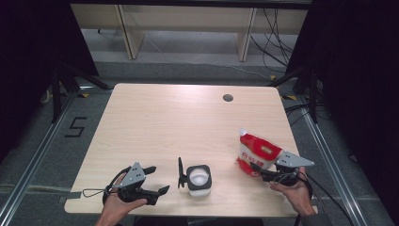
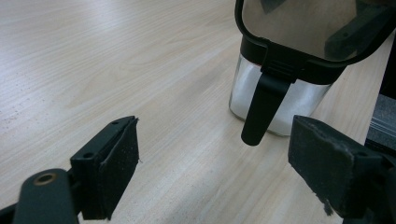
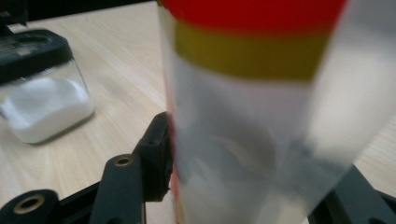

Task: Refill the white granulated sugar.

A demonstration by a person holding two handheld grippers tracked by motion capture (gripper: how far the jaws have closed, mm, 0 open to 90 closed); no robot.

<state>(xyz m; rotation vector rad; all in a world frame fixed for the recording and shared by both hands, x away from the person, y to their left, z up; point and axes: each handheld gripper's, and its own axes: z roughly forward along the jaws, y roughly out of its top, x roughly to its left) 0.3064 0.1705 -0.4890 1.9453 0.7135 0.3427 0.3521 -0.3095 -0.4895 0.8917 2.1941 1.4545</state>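
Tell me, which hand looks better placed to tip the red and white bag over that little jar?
The right. The right gripper already has the bag between its jaws, upright beside the jar. The left gripper is open and empty, facing the jar's raised lid.

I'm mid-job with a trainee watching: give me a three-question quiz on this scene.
1. True or false: the jar's lid stands open.
2. What sits between the right tool's jaws?
3. The left tool is: A) shut on the jar, B) open beside the jar, C) resting on the bag.

Key: 1 true; 2 the red-and-white bag; 3 B.
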